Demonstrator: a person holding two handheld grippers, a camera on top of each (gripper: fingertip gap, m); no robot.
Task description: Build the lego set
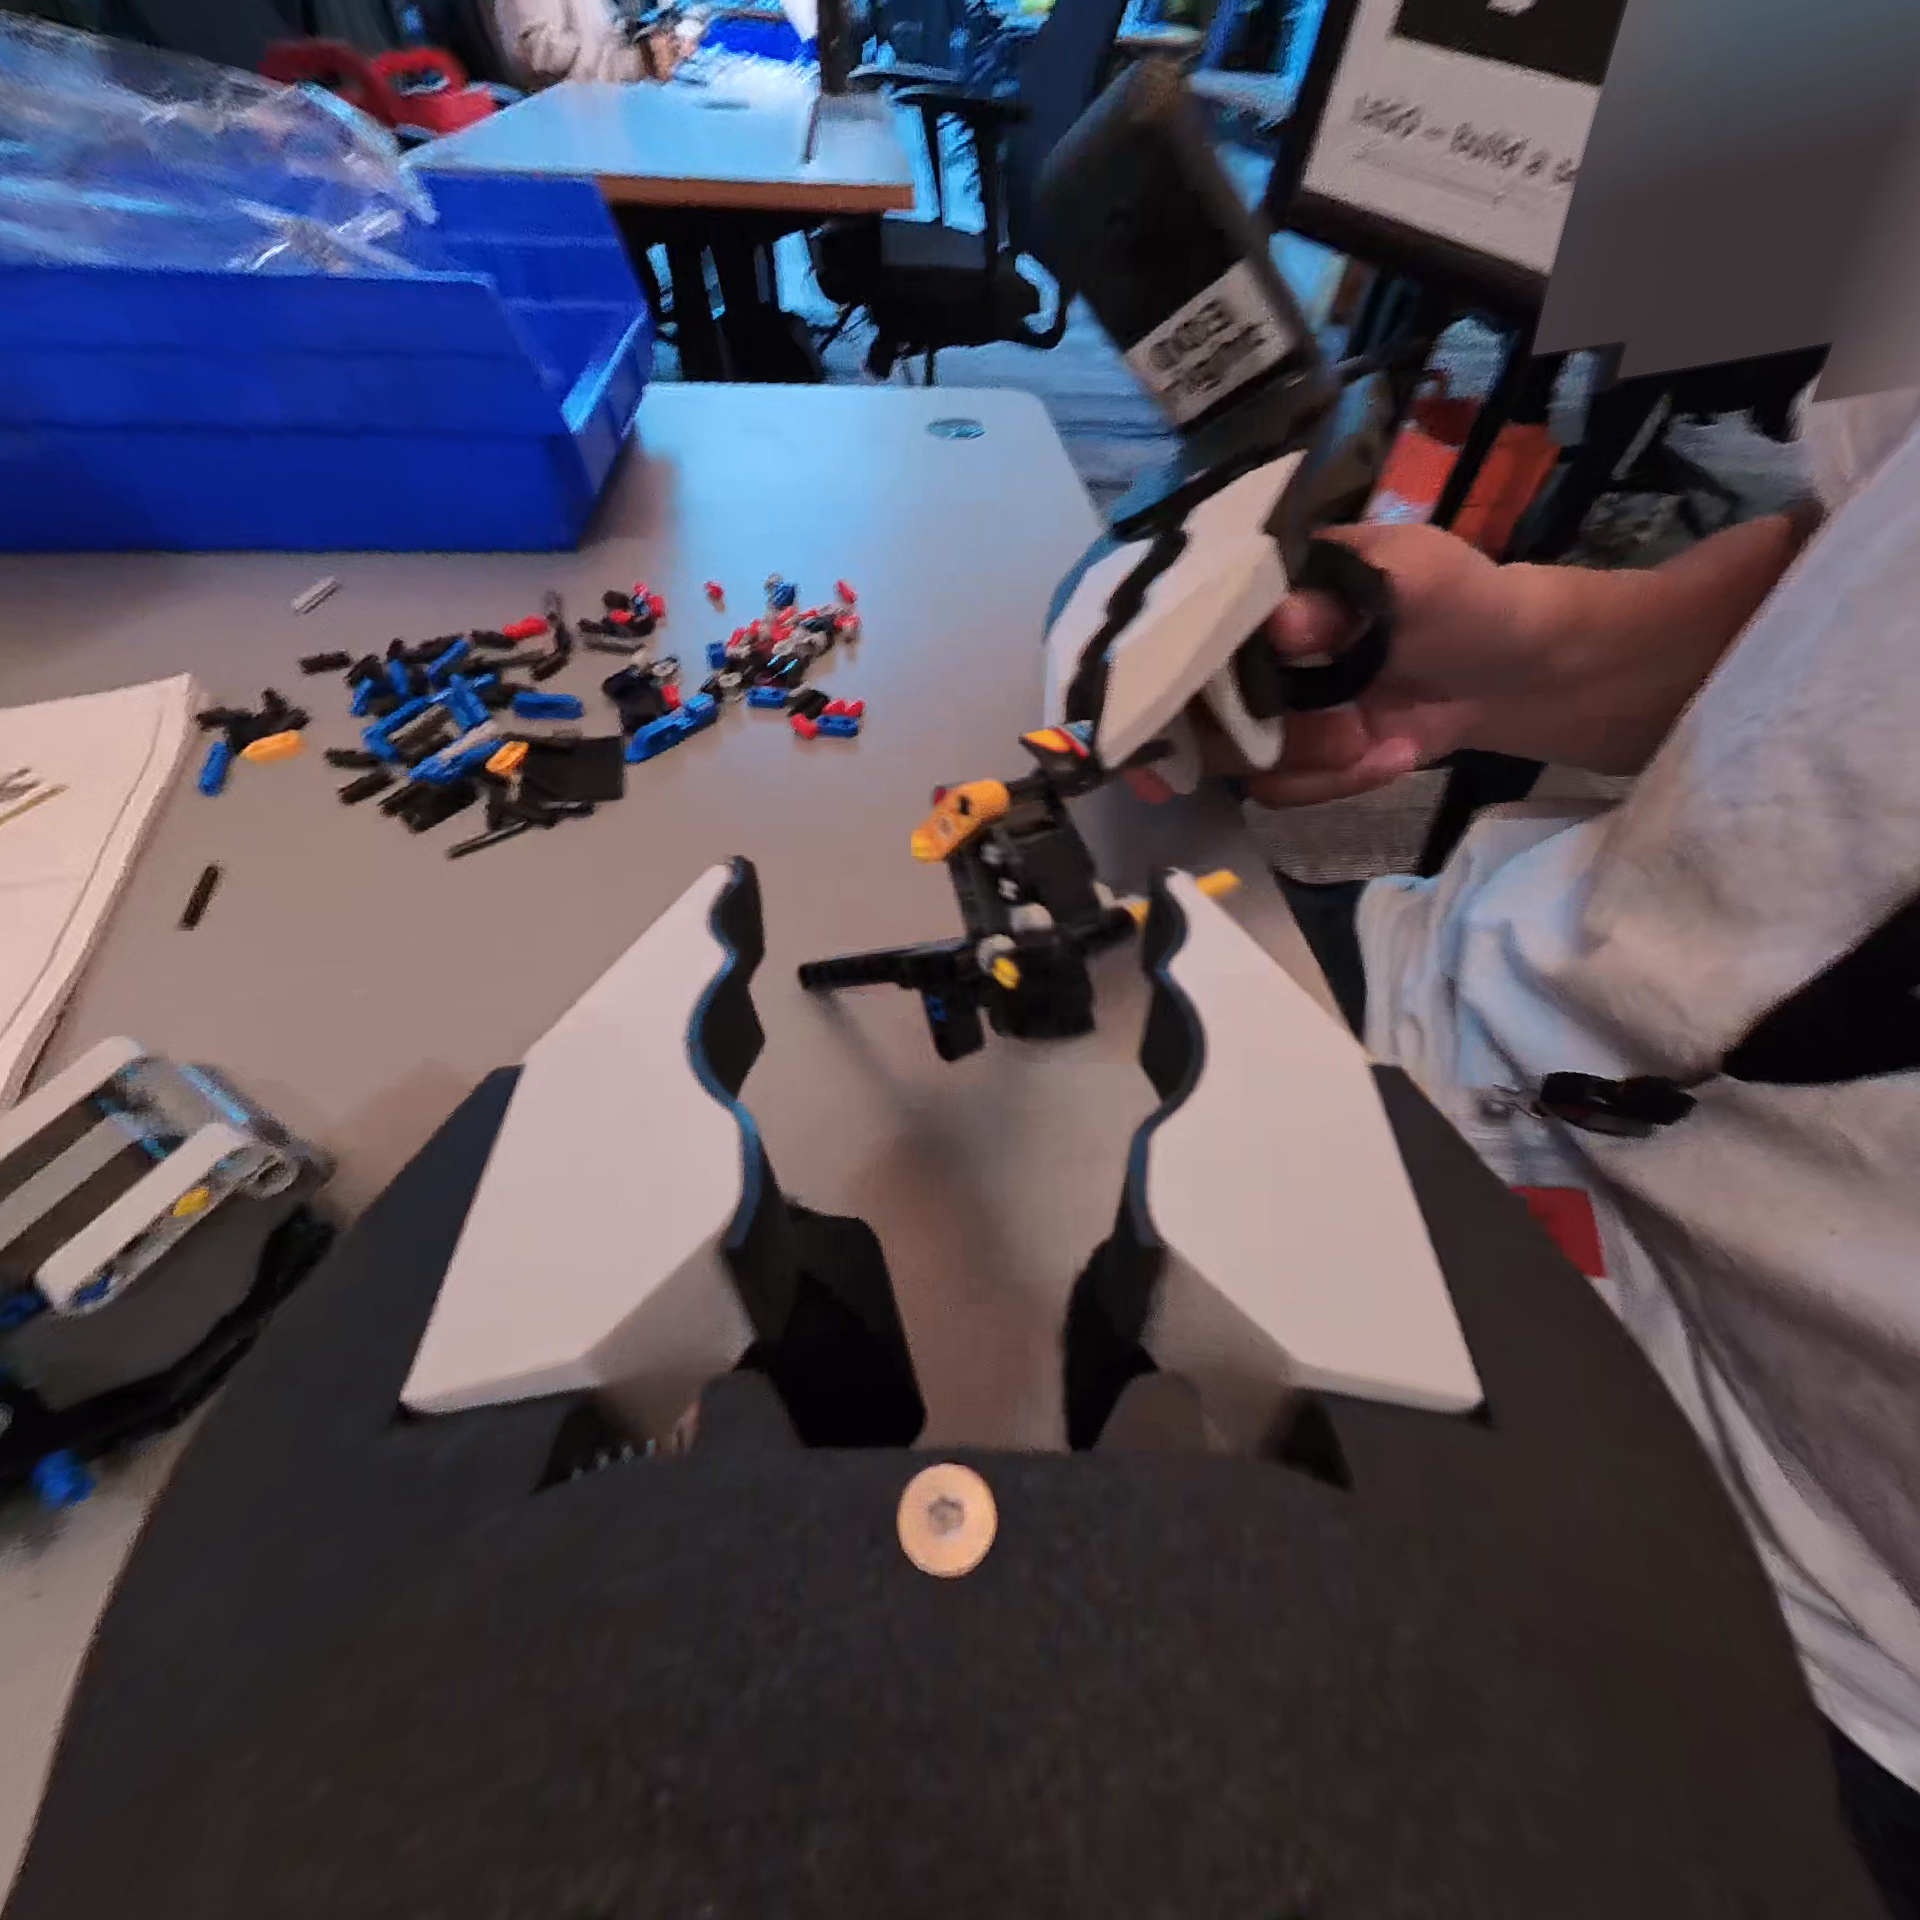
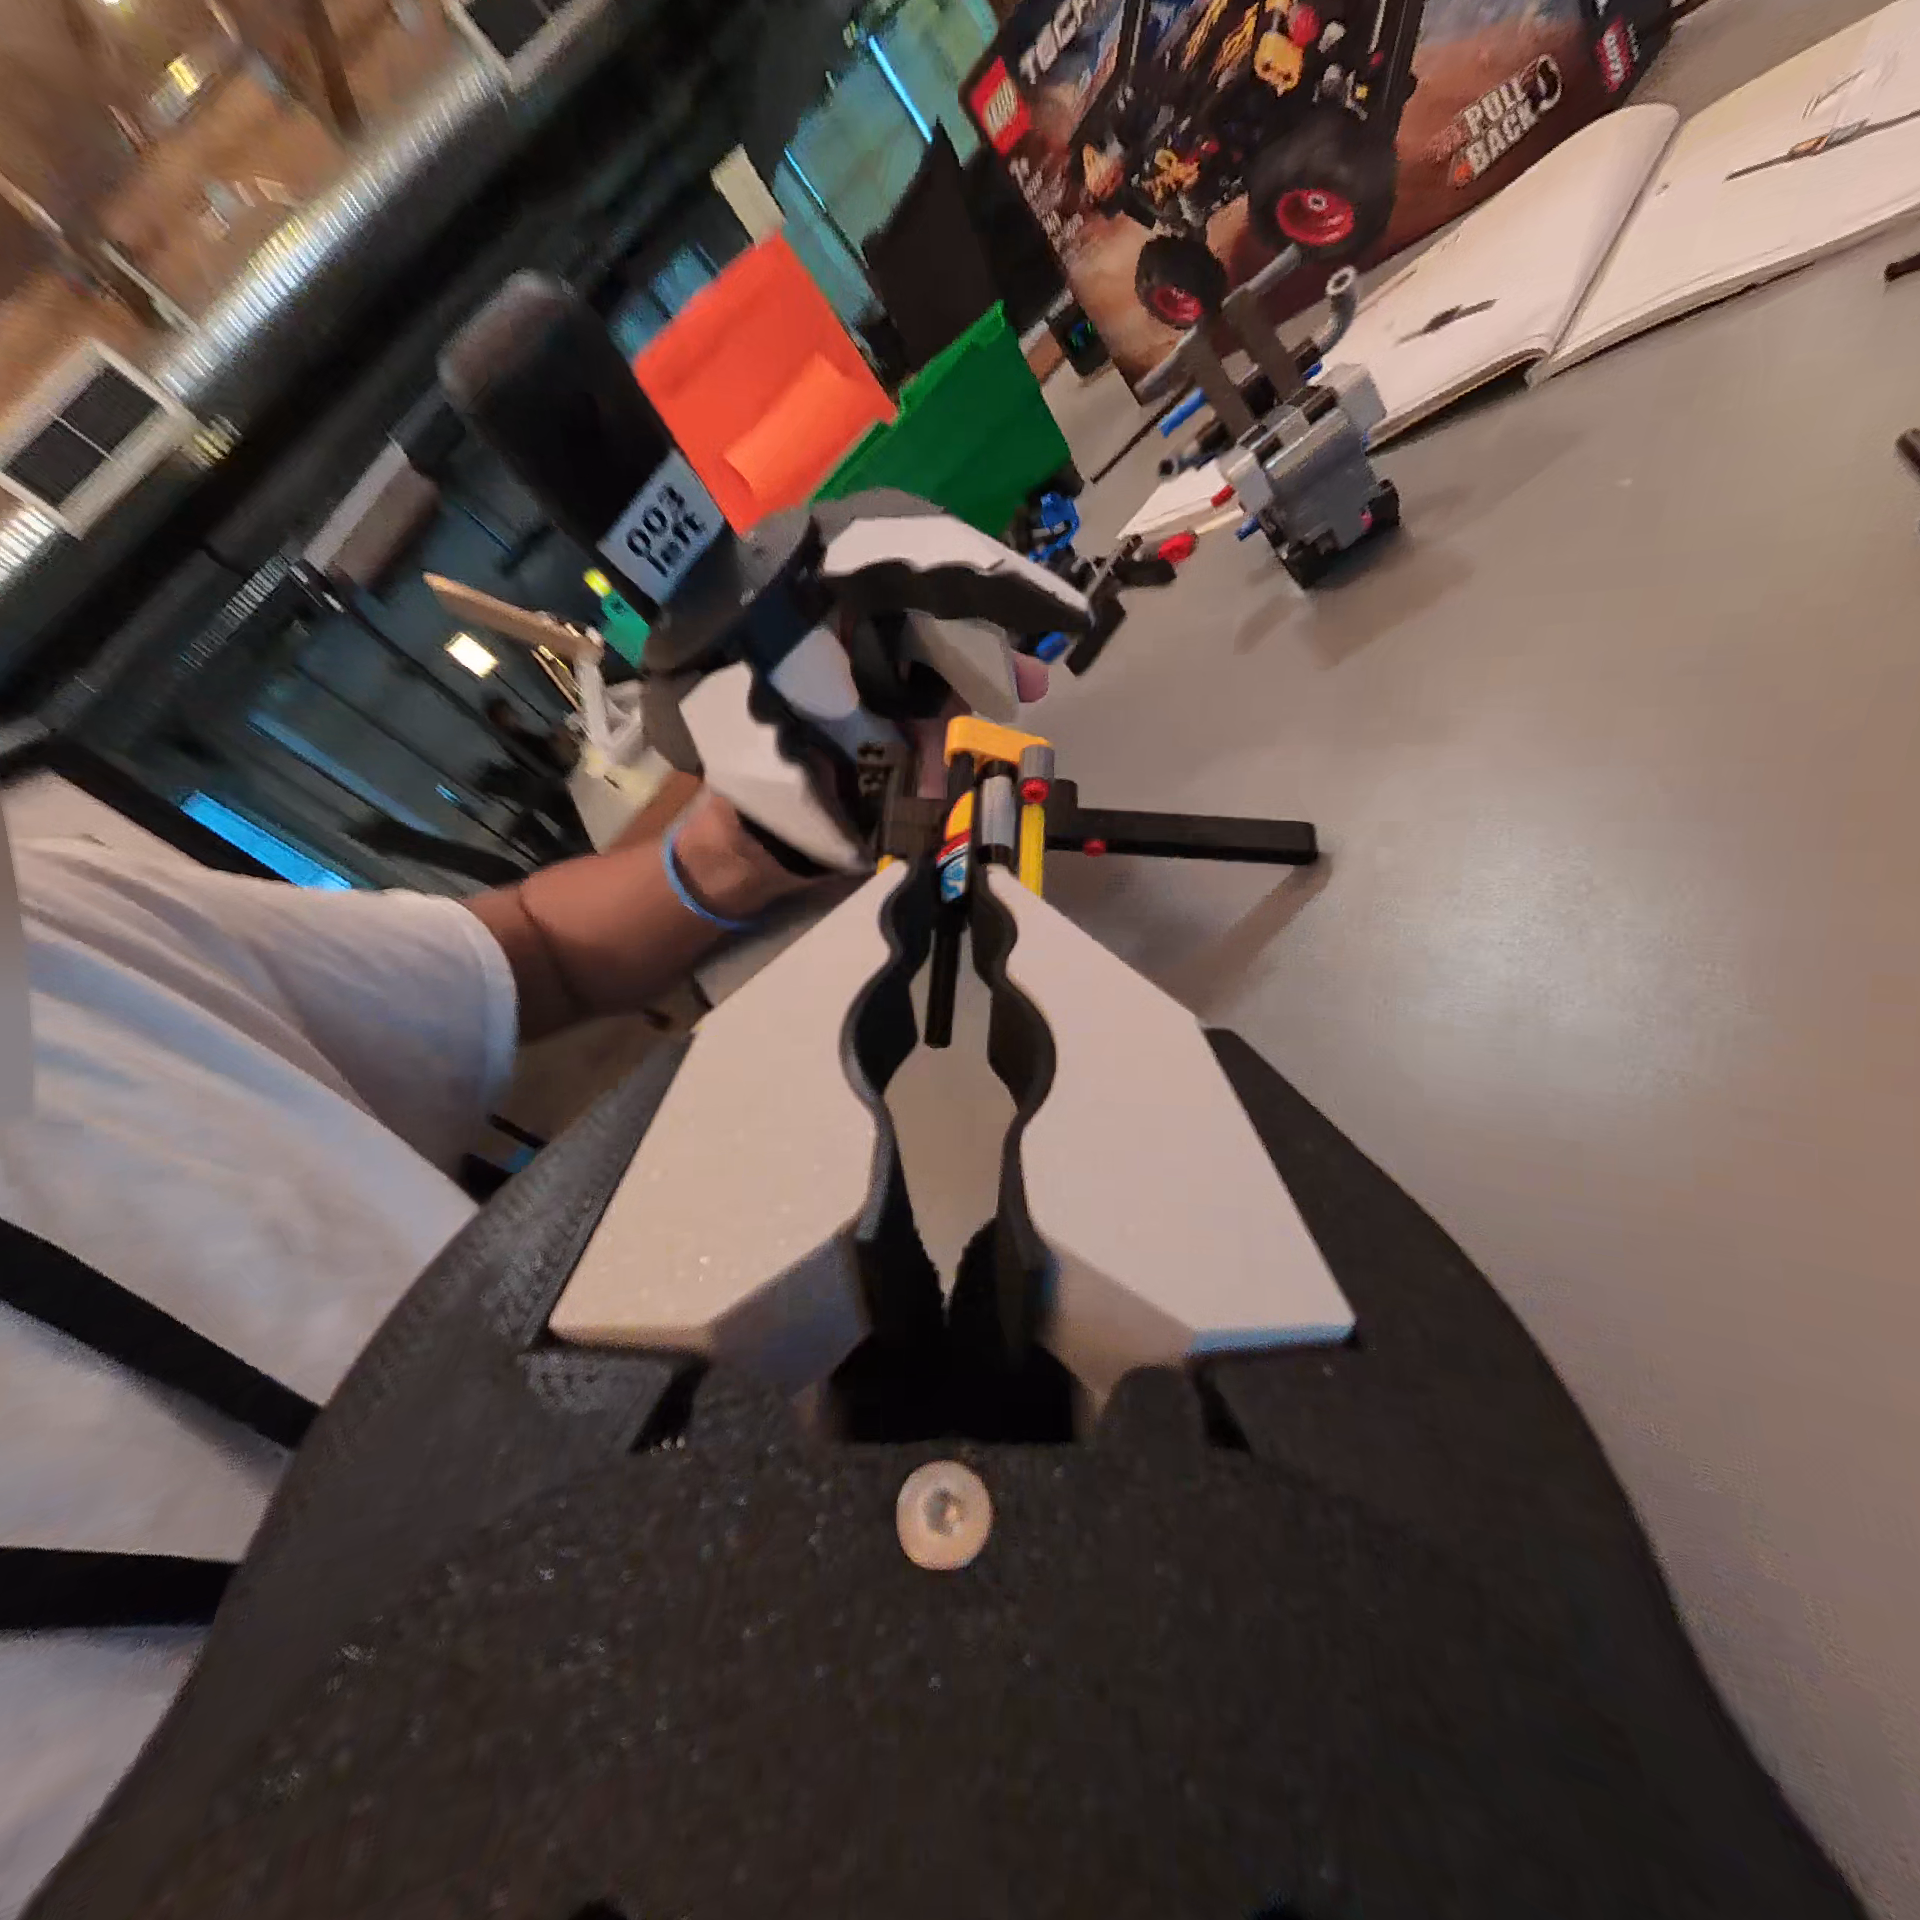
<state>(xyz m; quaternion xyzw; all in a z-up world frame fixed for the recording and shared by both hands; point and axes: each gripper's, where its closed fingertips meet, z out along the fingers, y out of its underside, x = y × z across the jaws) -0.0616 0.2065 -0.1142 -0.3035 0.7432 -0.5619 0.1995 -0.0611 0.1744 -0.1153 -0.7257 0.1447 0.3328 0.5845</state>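
the right gripper point(image 2: 951, 883) is clamped on the black-and-yellow lego assembly point(image 1: 1023, 925), holding it at its fingertips over the grey table point(image 1: 852, 499). the left gripper point(image 1: 951, 894) is spread wide, the assembly sitting just ahead between its fingers, loose lego pieces point(image 1: 540, 707) farther beyond.

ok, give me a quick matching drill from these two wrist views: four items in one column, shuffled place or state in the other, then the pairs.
Column 1
1. left hand-held gripper
2. right hand-held gripper
3. loose lego pieces
4. blue bins

Column 2
A. stacked at the far left of the table, clear plastic on top
B. fingers wide apart, nothing between them
C. scattered on the grey table
D. fingers closed on the black and yellow lego assembly

Pairs: 1-B, 2-D, 3-C, 4-A
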